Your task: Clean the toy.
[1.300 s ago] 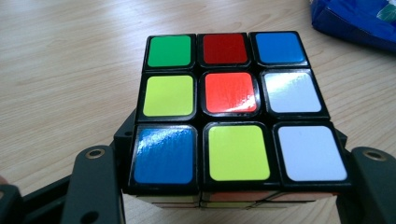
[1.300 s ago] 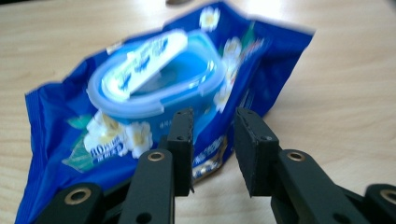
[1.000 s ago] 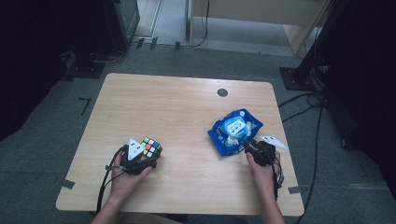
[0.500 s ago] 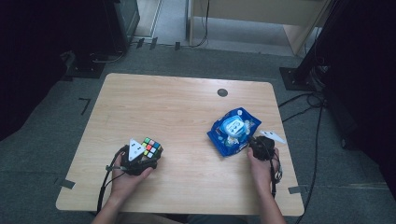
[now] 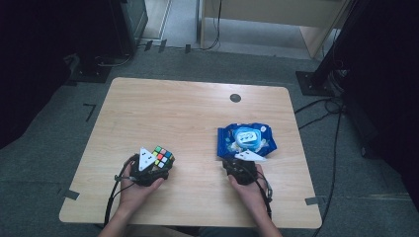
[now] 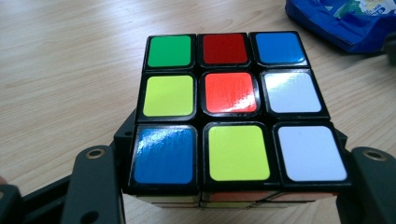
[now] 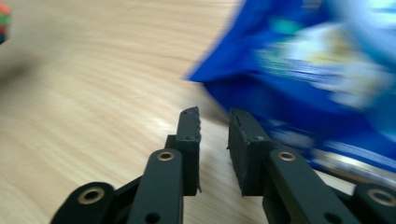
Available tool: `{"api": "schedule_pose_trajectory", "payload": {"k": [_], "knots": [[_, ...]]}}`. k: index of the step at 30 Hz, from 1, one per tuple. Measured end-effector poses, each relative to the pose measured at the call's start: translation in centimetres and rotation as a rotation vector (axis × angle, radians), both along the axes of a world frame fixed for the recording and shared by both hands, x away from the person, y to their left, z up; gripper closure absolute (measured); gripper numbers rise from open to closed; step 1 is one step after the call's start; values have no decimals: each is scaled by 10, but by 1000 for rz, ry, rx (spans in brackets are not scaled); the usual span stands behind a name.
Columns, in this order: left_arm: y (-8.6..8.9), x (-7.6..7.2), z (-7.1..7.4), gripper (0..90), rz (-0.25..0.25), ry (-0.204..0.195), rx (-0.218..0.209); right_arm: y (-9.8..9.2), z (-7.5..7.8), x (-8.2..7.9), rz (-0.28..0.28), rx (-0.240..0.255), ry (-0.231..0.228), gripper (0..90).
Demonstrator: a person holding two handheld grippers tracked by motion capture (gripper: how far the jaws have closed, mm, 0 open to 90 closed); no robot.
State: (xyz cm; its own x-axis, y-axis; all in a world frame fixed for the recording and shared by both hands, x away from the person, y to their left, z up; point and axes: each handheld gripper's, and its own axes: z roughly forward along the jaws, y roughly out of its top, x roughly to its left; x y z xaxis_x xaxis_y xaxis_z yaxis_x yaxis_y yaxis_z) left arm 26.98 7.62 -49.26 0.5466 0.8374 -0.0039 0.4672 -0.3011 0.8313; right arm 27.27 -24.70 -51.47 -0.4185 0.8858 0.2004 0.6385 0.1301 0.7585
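- Wooden worktop (image 5: pixel 188 118), light grain, with two things on it: a scrambled Rubik's cube (image 5: pixel 162 157) on my left side and a blue snack bag (image 5: pixel 245 139) on my right.
- My left gripper (image 5: pixel 157 167) has its jaws clamped on the cube, one jaw on each side of it near the bottom layer. In the left gripper view the cube (image 6: pixel 236 112) sits right up close, top face showing green, red, blue in the far row, yellow, orange, white in the middle, and blue, yellow, white nearest me.
- That cube sits toward the front left of the worktop, with my left hand (image 5: pixel 136 190) wrapped around the gripper body behind it.
- My right gripper (image 5: pixel 242 165) is at the near edge of the snack bag. Its jaws have just been opening a bit, and in the right gripper view there's only a narrow gap between them with nothing in it, just bare wood showing through.
- In that view the bag (image 7: pixel 317 74) is blurry and lies just past the jaw tips and off to their right side; can't tell if the tips touch it.
- From above, the bag is crinkly and lies flat with a pale blue round graphic in the middle.
- Cube and bag are well apart, bare wood between them.
- Small dark round cap (image 5: pixel 235 98) set in the worktop near the far edge.
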Motion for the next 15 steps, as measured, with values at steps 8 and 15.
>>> {"api": "schedule_pose_trajectory", "payload": {"k": [8,15], "knots": [[2,1,-1,337,-3,7,-1,-1,11,3,27,63,-45,738],[1,1,0,337,-5,7,-1,-75,39,15,-288,4,-154,848]]}}
